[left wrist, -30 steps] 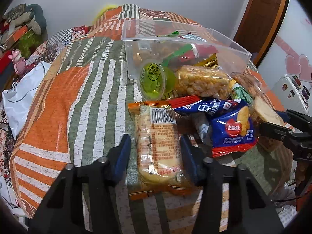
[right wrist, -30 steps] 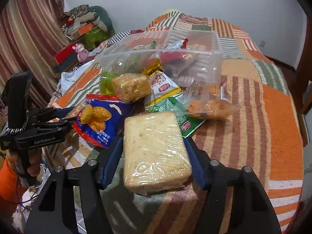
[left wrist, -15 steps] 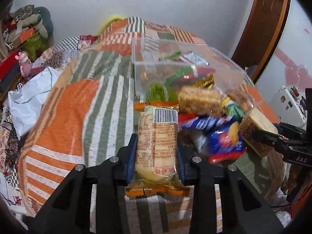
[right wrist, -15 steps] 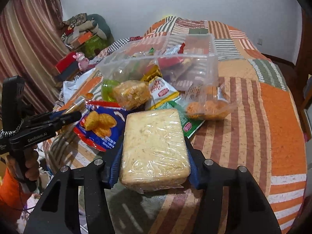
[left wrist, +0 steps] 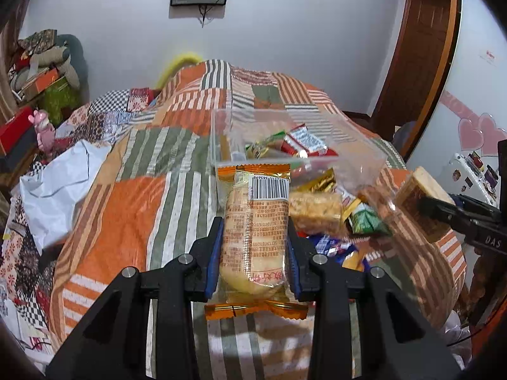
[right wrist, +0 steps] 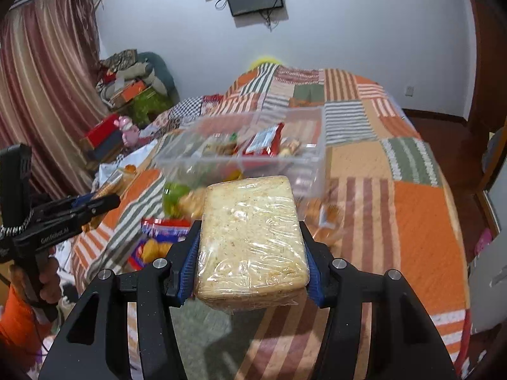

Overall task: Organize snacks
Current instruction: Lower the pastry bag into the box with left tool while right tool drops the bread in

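Patchwork bedspread [left wrist: 133,209]; left gripper [left wrist: 253,247] clamps orange-wrapped cake [left wrist: 253,231], right gripper [right wrist: 250,253] clamps film-wrapped pale slab [right wrist: 250,237].

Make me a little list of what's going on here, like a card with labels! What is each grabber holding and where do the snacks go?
left gripper: shut on the orange-wrapped cake, lifted off the quilt
right gripper: shut on the plastic-wrapped bread block, also lifted
clear bin: on the quilt ahead, already holding some packets
loose snacks: piled in front of the bin
likely next: both snacks go into the bin
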Available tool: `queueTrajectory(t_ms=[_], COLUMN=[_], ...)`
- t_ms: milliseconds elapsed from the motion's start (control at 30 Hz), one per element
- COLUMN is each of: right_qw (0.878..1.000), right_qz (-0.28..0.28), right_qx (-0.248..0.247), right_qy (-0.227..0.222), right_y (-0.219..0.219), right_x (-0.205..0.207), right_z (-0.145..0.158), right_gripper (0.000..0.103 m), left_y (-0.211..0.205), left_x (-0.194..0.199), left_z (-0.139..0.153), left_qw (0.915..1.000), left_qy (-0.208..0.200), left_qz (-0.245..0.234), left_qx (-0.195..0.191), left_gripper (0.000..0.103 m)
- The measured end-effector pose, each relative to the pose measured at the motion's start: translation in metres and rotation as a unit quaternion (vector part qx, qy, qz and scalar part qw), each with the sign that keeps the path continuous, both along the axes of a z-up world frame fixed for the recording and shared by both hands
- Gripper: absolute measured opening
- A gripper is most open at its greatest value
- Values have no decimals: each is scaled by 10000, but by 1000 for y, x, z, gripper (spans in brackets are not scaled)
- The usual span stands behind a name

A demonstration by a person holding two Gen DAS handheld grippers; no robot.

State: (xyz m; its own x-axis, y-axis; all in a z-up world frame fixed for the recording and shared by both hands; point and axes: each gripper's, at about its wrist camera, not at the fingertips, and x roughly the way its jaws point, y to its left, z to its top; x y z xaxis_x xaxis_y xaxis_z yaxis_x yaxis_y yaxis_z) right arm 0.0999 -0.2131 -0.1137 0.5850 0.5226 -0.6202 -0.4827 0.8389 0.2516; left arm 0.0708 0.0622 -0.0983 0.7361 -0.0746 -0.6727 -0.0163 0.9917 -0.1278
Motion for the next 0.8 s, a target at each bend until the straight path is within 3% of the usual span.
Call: queueTrajectory(t_ms=[467,800], right_qw=[9984,9969], right_qz=[-206,-275], right_qx=[209,250], right_qy=[-476,-700], right_y=[2,10], right_x=[32,53], right_z=[35,45], right_gripper=[52,52], left_y=[-8,-19], left_x=[42,76], left_z=[32,38], left_qw=[9993,9988], left_qy=[-355,-444], left_qz=[-76,-156], left_qx=[46,130], left_gripper=[35,35])
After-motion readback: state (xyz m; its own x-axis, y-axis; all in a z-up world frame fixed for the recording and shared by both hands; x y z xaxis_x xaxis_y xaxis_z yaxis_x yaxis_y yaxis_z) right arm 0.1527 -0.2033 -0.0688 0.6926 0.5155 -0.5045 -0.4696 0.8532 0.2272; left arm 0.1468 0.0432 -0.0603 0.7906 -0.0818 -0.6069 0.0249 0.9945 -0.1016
